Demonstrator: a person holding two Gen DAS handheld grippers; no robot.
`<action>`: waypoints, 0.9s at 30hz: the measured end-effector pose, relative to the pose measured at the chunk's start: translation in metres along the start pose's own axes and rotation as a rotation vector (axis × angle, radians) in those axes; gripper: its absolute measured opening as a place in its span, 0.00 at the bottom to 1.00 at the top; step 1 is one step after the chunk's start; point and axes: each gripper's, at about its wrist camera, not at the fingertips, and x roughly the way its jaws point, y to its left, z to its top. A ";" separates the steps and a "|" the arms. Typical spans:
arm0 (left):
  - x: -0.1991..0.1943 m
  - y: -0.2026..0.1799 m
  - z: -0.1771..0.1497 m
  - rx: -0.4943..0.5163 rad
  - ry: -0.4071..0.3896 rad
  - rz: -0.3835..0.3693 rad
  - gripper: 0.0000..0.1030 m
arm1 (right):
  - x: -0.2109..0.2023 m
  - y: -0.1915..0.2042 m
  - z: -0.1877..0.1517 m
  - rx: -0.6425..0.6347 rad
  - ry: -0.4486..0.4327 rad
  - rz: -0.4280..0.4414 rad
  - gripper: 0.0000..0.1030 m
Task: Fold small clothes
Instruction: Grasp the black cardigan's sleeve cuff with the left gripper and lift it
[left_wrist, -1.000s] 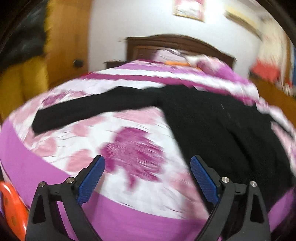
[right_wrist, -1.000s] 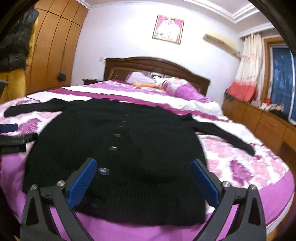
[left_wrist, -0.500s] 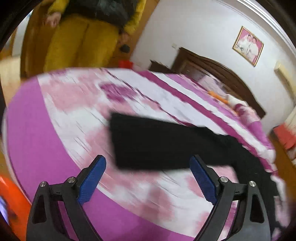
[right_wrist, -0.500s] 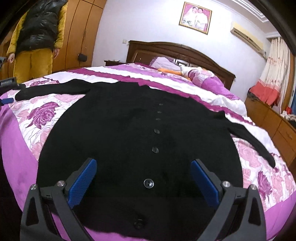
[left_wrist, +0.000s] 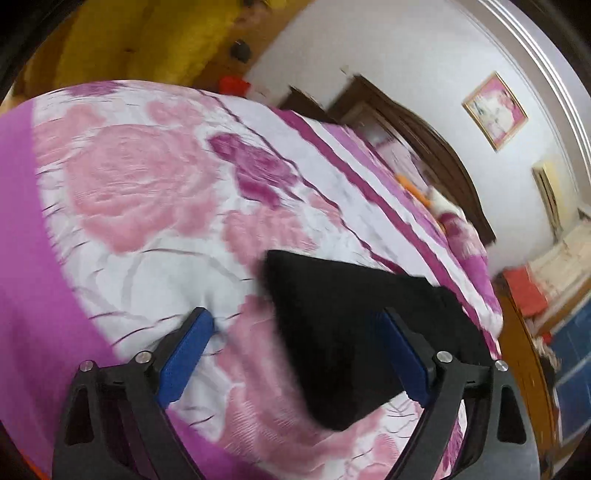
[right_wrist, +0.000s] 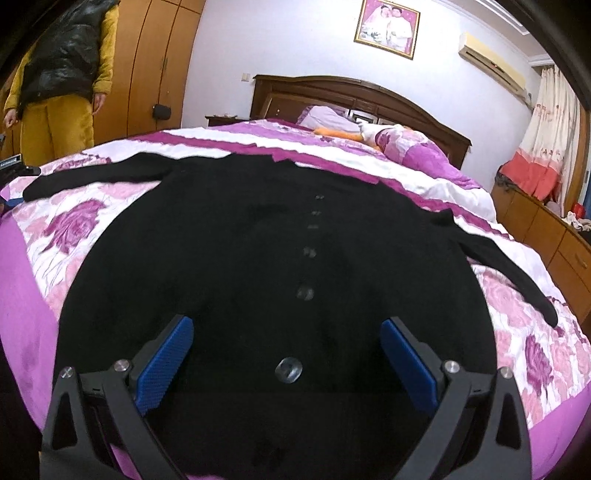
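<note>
A black buttoned cardigan (right_wrist: 280, 251) lies flat on the bed, both sleeves spread out. My right gripper (right_wrist: 286, 350) is open and empty, low over the cardigan's lower front near a clear button (right_wrist: 289, 369). My left gripper (left_wrist: 295, 350) is open and empty, just above the cuff end of the cardigan's left sleeve (left_wrist: 343, 332); the cuff lies between the two blue pads without touching them. The same sleeve (right_wrist: 96, 177) shows at the far left in the right wrist view.
The bed has a pink and purple floral quilt (left_wrist: 140, 192) and a dark wooden headboard (right_wrist: 354, 92). A person in yellow trousers and a black vest (right_wrist: 59, 92) stands by the wardrobe at the left. A wooden dresser (right_wrist: 546, 229) runs along the right.
My left gripper has swung left and moved in close over the sleeve cuff. My right gripper has come lower and closer over the cardigan's front. Both stay open.
</note>
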 end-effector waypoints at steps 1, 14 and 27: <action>0.005 -0.007 0.002 0.019 0.027 -0.027 0.71 | 0.005 -0.004 0.007 0.010 0.004 -0.011 1.00; 0.023 0.000 -0.013 -0.056 0.018 -0.078 0.05 | 0.103 -0.056 0.106 0.073 0.330 0.076 0.90; 0.039 -0.015 -0.019 0.022 0.043 0.114 0.05 | 0.194 -0.151 0.116 0.144 0.250 -0.059 0.38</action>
